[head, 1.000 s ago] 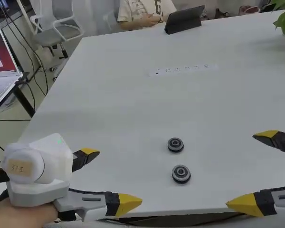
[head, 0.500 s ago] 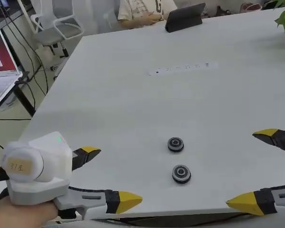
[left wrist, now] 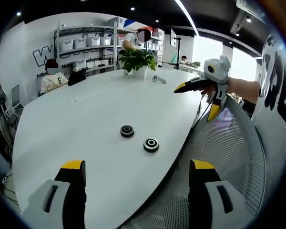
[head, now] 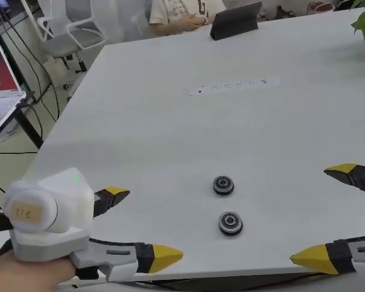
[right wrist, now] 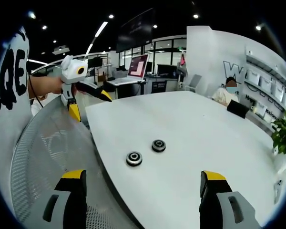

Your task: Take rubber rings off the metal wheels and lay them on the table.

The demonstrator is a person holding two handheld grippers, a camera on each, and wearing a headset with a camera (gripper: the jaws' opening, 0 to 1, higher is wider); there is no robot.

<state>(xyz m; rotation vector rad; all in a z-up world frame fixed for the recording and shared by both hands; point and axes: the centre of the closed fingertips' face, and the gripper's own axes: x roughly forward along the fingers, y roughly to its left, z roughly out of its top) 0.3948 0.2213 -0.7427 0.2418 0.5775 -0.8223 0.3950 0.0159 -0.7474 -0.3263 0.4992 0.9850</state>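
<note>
Two wheels (head: 224, 185), between left tool (head: 149, 225), right tool (head: 312, 216)

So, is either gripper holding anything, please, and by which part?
Nothing: left gripper and right gripper are open, clear of the far wheel and near wheel on the table.

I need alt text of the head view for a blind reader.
Two metal wheels, rubber rings on, lie on a white table between the open left claw and open right claw; neither claw touches them.
</note>
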